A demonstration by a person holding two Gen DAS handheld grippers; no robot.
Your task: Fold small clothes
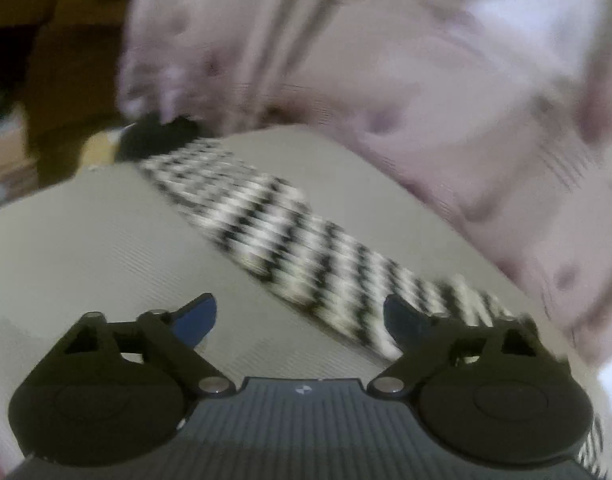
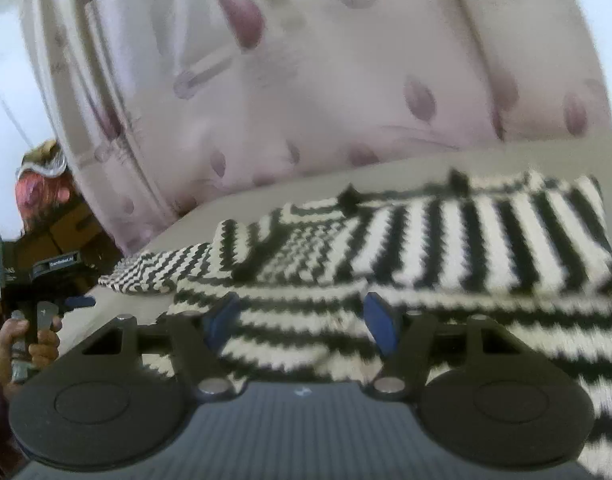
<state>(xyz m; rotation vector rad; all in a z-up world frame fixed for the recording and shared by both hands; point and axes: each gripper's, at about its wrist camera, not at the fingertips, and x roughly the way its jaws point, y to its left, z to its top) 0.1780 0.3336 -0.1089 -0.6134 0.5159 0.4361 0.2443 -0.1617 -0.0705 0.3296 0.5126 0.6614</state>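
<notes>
A black-and-white zigzag-striped knit garment [image 2: 466, 232] lies spread on a beige surface [image 1: 106, 240]. In the right wrist view my right gripper [image 2: 302, 316] hovers open over the garment's near part, with striped fabric under and between its blue fingers [image 2: 380, 320] but not pinched. In the left wrist view a long striped sleeve [image 1: 290, 232] runs diagonally from far left to near right. My left gripper [image 1: 302, 316] stands open over the sleeve's near end, its right finger [image 1: 402, 320] overlapping the stripes. The view is blurred.
A pink flowered cloth [image 2: 306, 80] hangs along the far side of the surface. Brown boxes [image 1: 66, 40] stand beyond the left edge. A dark lump [image 1: 158, 136] sits at the sleeve's far end. A person's hand [image 2: 10, 344] holds the other gripper's handle at the far left.
</notes>
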